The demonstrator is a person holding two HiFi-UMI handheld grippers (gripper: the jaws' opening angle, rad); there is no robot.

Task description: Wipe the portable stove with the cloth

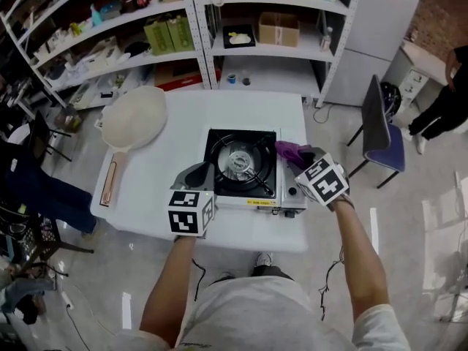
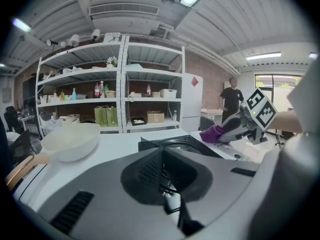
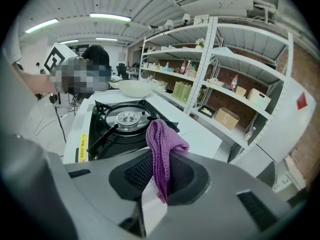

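Note:
A black-topped portable stove (image 1: pixel 245 167) stands in the middle of the white table (image 1: pixel 175 148). My right gripper (image 1: pixel 301 161) is shut on a purple cloth (image 1: pixel 289 151), which hangs over the stove's right side above the control panel. In the right gripper view the cloth (image 3: pixel 162 149) droops from the jaws, with the burner (image 3: pixel 127 118) beyond it. My left gripper (image 1: pixel 197 175) hovers by the stove's front left corner, shut with nothing in it. The left gripper view shows the stove (image 2: pixel 170 145) ahead and the cloth (image 2: pixel 212 133) at its right.
A white pan (image 1: pixel 133 119) with a wooden handle (image 1: pixel 110 181) lies on the table's left part. Metal shelves (image 1: pixel 219 20) full of boxes and bottles stand behind the table. A chair (image 1: pixel 380 126) and a person (image 1: pixel 446 101) are off to the right.

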